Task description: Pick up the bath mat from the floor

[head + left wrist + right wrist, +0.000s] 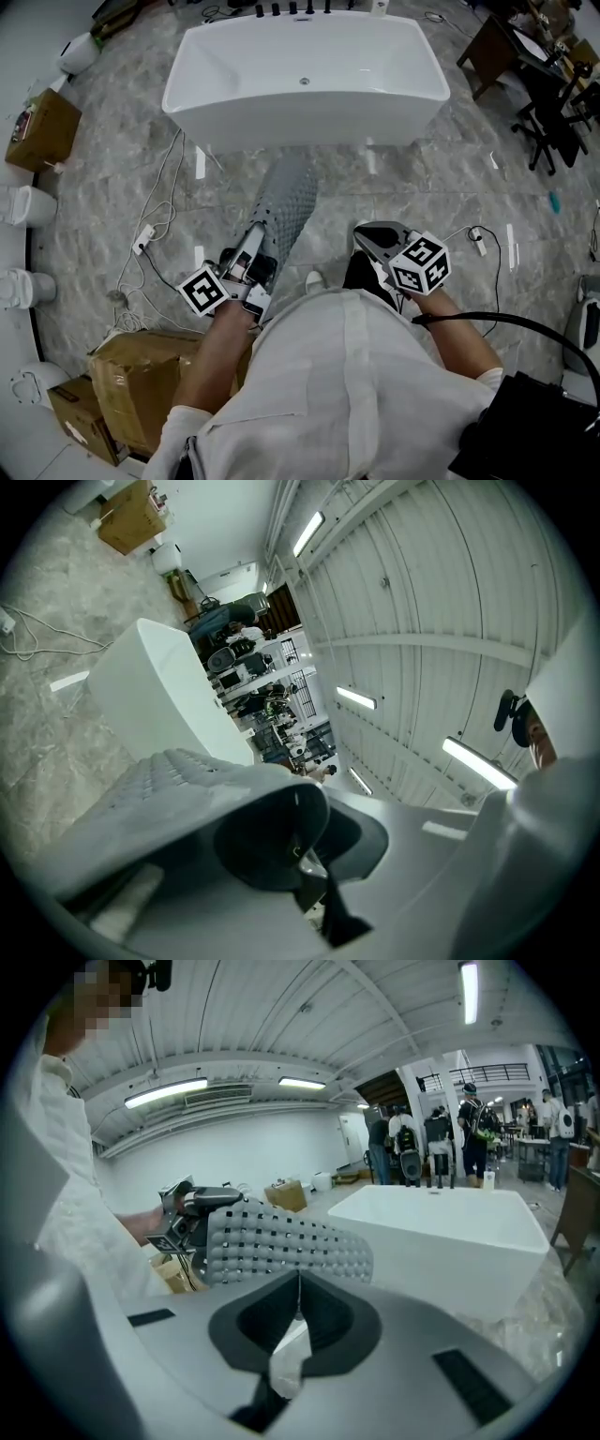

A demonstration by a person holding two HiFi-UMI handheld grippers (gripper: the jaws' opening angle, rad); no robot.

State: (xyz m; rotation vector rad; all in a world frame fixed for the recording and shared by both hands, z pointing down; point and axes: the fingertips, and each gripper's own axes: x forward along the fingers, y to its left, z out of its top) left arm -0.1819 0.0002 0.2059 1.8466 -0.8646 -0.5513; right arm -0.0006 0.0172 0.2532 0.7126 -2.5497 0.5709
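The grey bath mat (pixel 286 192), studded with bumps and holes, is held up off the marble floor by one end. My left gripper (pixel 251 246) is shut on that end, and the rest of the mat reaches toward the tub. In the left gripper view the mat (pixel 159 789) drapes over the jaws and hides them. My right gripper (pixel 373 240) hangs to the right of the mat, apart from it, jaws shut with nothing in them. From the right gripper view (pixel 298 1302) the mat (pixel 281 1241) stretches out sideways from the left gripper (pixel 187 1208), beyond the closed jaw tips.
A white bathtub (pixel 305 80) stands just ahead. Cables (pixel 155 234) trail over the floor at left, near cardboard boxes (pixel 141 384) (pixel 42 127) and white toilets (pixel 23 202). Dark chairs and a desk (pixel 553 122) stand at far right, with a black bag (pixel 534 427) by my right side.
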